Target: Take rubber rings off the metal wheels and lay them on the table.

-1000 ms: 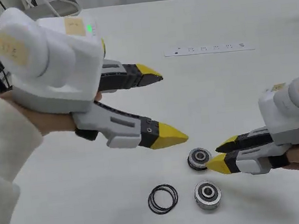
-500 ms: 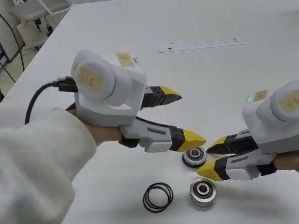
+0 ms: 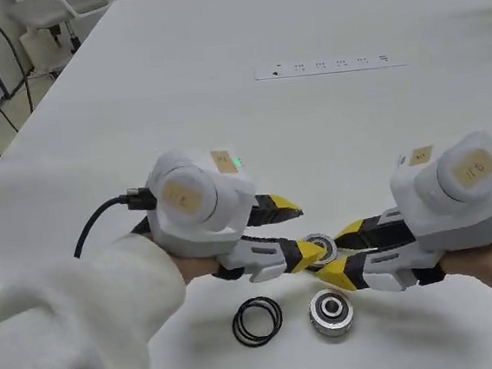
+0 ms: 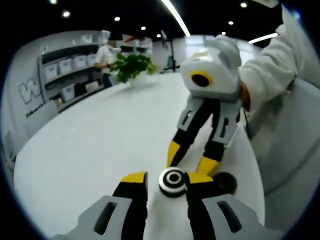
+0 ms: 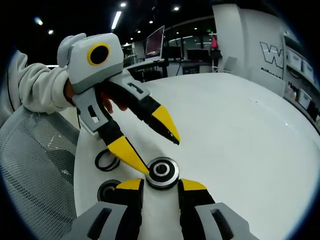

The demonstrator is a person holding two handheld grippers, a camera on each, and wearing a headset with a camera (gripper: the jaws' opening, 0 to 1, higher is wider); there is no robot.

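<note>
As your left gripper [image 3: 305,229] drops to meet the right gripper [image 3: 339,250] at the far metal wheel [image 3: 322,247], both pairs gaping, nothing clenched, ring removal looks set to begin

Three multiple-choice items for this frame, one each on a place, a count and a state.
1. The loose rubber rings lie:
A. beside the near wheel
B. stacked on a wheel
C. between a gripper's jaws

2. Metal wheels on the table:
A. one
B. two
C. four

3. The left gripper and right gripper are:
A. both shut
B. both open
C. left shut, right open

Answers:
1 A: in the head view the black rings lie flat on the table, just left of the near wheel.
2 B: there is the near wheel, and the far wheel at the gripper tips.
3 B: each pair of yellow-tipped jaws stands apart, with the far wheel at their tips.
</note>
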